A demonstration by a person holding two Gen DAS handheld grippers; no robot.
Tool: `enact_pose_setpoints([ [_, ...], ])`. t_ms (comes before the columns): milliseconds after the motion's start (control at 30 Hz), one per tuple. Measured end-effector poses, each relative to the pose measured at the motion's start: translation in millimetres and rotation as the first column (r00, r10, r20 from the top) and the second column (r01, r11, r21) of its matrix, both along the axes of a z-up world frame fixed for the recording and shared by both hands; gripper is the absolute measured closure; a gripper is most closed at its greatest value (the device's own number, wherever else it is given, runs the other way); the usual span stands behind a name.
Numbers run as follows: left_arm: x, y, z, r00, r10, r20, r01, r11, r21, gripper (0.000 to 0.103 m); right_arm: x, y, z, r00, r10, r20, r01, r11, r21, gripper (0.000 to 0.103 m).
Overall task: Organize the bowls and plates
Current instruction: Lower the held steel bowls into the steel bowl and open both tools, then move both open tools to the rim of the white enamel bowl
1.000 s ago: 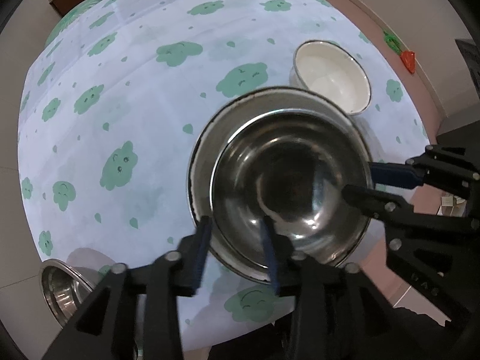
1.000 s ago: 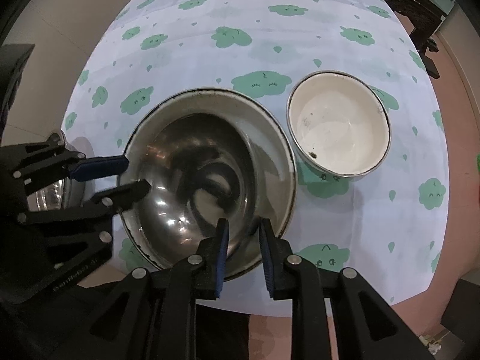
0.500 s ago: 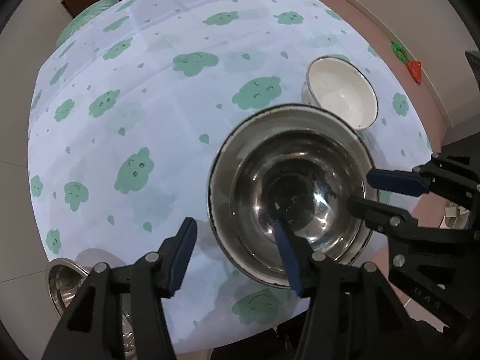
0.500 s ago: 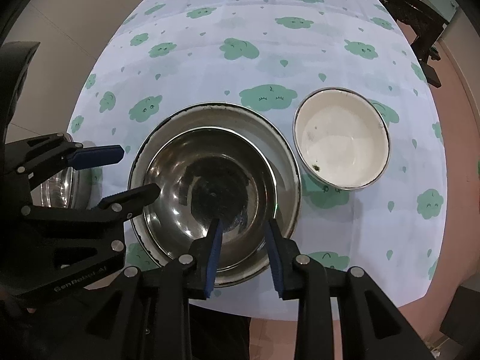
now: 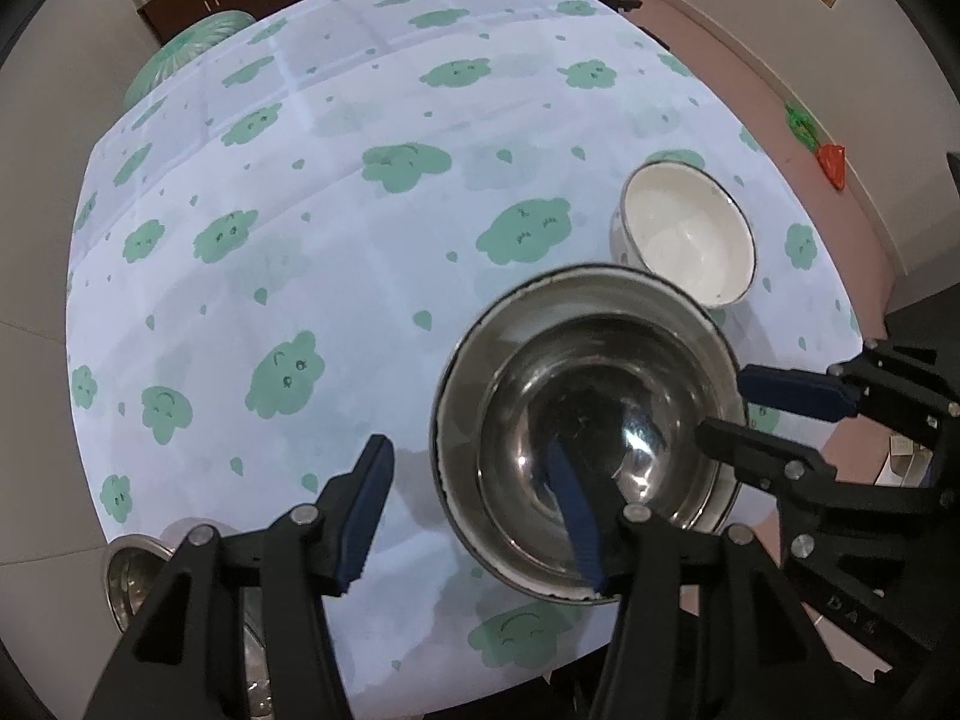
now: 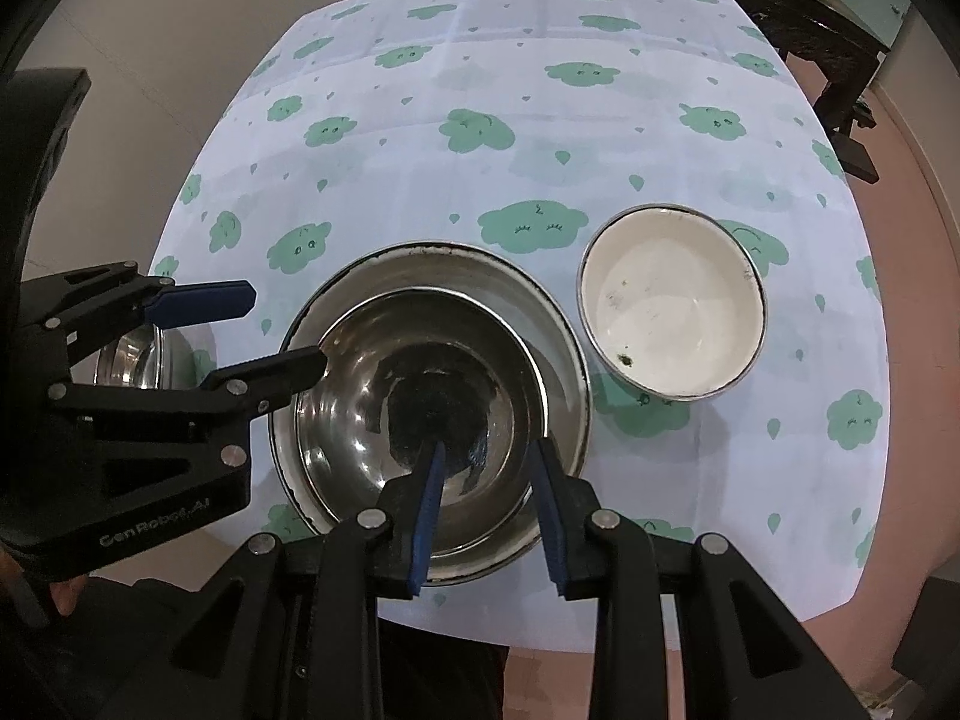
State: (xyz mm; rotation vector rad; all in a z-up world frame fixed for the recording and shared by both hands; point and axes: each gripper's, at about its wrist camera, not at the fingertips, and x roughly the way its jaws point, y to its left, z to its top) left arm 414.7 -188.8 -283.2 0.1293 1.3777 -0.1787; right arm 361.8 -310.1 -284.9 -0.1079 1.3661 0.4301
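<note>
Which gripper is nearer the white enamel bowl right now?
Right. The right gripper sits over the near rim of the nested steel bowls, beside the white enamel bowl. The left gripper is across the steel bowls, on their far side.

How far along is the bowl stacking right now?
Done: a steel bowl sits nested in the wide steel dish. In hand: nothing; the left hand-held gripper and right hand-held gripper are both open. Left: the white bowl and the small steel bowl stand apart.
</note>
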Motion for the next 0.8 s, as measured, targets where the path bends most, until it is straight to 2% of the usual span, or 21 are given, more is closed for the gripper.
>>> enact_pose_setpoints([
  [367, 24.8, -13.5, 7.2, 1.0, -0.009, 0.029, 0.009, 1.0, -0.018, 0.049, 10.6, -25.2, 18.4, 0.993, -0.087, 0.082, 0.083, 0.995, 0.061, 0.071],
  [800, 55.7, -48.4, 8.8, 0.997, -0.058, 0.046, 0.058, 0.998, -0.018, 0.049, 30.6, -59.4, 12.2, 0.984, -0.154, 0.088, 0.15, 0.987, 0.051, 0.071],
])
